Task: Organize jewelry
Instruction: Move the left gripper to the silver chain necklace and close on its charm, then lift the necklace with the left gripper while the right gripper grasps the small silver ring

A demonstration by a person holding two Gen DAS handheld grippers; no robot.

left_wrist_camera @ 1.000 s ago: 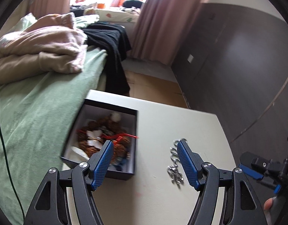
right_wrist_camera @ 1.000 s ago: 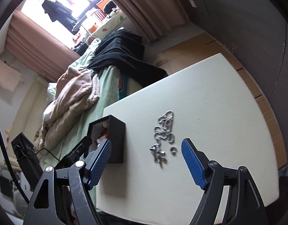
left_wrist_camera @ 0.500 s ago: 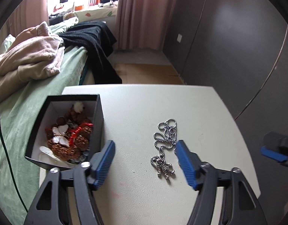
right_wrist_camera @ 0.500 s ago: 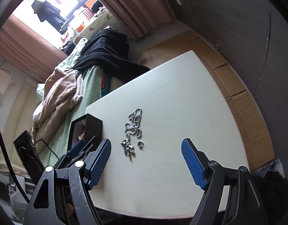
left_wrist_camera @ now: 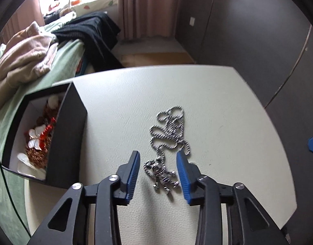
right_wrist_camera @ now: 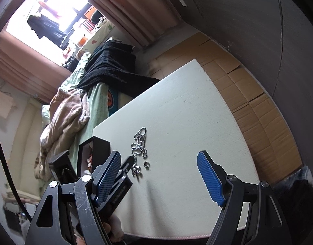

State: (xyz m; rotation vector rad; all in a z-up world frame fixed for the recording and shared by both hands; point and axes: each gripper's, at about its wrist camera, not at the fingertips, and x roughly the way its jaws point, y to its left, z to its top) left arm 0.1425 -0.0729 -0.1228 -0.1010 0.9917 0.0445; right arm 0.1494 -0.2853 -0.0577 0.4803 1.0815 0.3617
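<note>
A silver ball-chain necklace [left_wrist_camera: 169, 129] with a small figure pendant [left_wrist_camera: 161, 176] lies on the white table [left_wrist_camera: 227, 106]. My left gripper [left_wrist_camera: 158, 168] is open, low over the table, with its blue pads either side of the pendant and not touching it. A black box [left_wrist_camera: 66, 134] holding red, brown and white jewelry stands to the left. In the right wrist view my right gripper [right_wrist_camera: 158, 175] is open and empty, held above the table; the necklace [right_wrist_camera: 139, 143], a small silver ring [right_wrist_camera: 146, 164] and the box [right_wrist_camera: 99, 153] lie ahead of it.
A bed with a green sheet [left_wrist_camera: 60, 57], beige blankets [left_wrist_camera: 23, 59] and black clothing [left_wrist_camera: 93, 30] borders the table's left side. Dark wall panels [left_wrist_camera: 248, 30] stand to the right. Cardboard [right_wrist_camera: 248, 94] covers the floor beyond the table.
My left gripper has swung right from the box and come down around the pendant, its jaws narrower. My right gripper has drawn back and higher, still open.
</note>
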